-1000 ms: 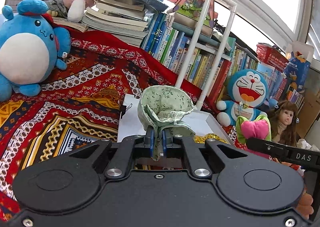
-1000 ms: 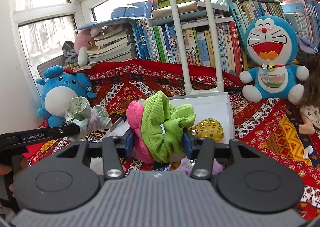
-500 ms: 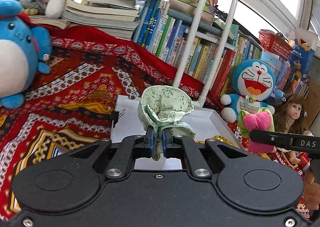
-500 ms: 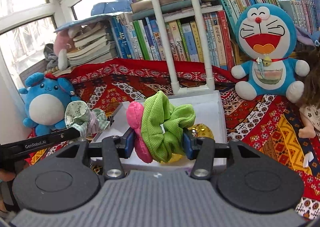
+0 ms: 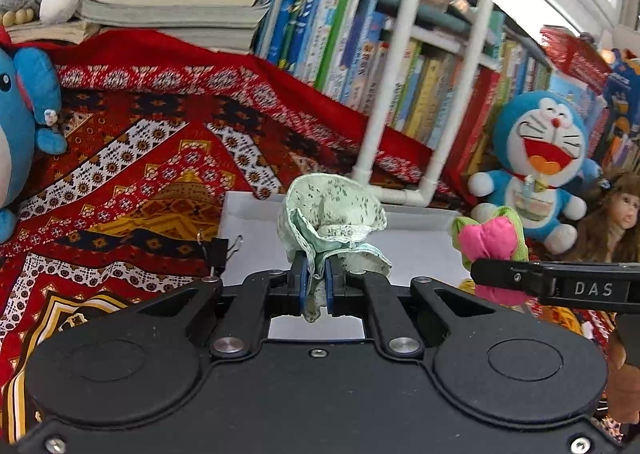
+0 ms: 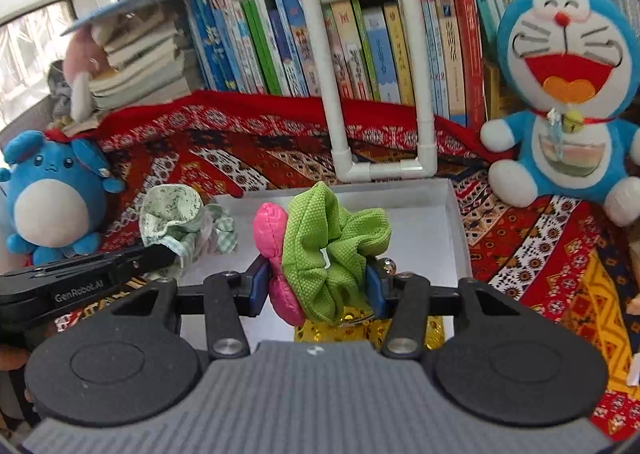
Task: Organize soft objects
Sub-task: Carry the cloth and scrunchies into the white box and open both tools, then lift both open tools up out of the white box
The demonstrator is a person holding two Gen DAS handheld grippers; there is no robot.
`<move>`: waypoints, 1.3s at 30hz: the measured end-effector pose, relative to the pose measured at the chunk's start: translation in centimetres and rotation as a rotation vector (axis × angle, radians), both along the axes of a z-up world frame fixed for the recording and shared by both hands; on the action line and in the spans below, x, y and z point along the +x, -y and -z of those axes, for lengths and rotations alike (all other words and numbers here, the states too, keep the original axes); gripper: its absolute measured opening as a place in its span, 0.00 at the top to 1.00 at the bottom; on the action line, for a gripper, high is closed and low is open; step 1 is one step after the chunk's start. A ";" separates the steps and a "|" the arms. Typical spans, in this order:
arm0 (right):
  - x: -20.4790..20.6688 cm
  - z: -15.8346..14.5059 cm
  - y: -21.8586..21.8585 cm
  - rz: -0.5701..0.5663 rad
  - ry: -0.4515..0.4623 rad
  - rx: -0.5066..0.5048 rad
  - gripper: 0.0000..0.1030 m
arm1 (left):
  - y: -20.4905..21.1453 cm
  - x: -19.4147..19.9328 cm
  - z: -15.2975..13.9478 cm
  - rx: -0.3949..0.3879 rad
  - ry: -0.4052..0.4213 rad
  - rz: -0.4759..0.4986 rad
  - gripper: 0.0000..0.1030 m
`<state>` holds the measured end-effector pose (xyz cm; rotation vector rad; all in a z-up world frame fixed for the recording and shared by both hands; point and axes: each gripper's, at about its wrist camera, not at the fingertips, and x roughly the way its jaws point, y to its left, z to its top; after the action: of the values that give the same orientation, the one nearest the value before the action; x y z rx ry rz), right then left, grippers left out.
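Observation:
My left gripper (image 5: 316, 286) is shut on a pale green flowered scrunchie (image 5: 332, 210) and holds it over the near edge of the white box (image 5: 420, 250). It shows too in the right wrist view (image 6: 172, 210), left of the box (image 6: 452, 230). My right gripper (image 6: 316, 286) is shut on a green mesh scrunchie (image 6: 336, 242) with a pink one (image 6: 272, 230) pressed beside it, above the box. That bundle shows in the left wrist view (image 5: 488, 242). A gold sequin scrunchie (image 6: 360, 330) lies in the box beneath it.
A white pipe frame (image 6: 380, 170) stands at the box's far edge. A Doraemon plush (image 6: 568, 94) sits at right, a blue round plush (image 6: 52, 198) at left, a doll (image 5: 616, 218) far right. Books (image 6: 320, 46) line the back. A binder clip (image 5: 218, 250) grips the box's left corner.
Both grippers have moved forward and closer over the white box, each still holding its scrunchie. The books and plush toys loom larger.

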<state>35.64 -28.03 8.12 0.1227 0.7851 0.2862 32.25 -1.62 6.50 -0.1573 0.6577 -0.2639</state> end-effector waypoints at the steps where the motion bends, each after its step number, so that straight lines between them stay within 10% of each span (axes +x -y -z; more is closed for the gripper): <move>1: 0.4 0.4 -0.1 0.004 -0.008 -0.007 0.49 | -0.1 0.2 0.2 0.003 -0.005 -0.002 0.92; 28: 2.1 4.0 -1.3 0.016 -0.037 -0.065 0.42 | 0.6 0.5 2.1 0.091 -0.010 -0.022 0.86; 39: -0.3 2.2 -0.5 0.004 0.031 -0.032 0.29 | 0.2 -2.6 -0.5 0.090 0.077 -0.023 0.49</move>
<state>35.35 -27.51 5.91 0.0893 0.7580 0.2714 29.65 -1.80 6.97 -0.0680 0.5895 -0.2164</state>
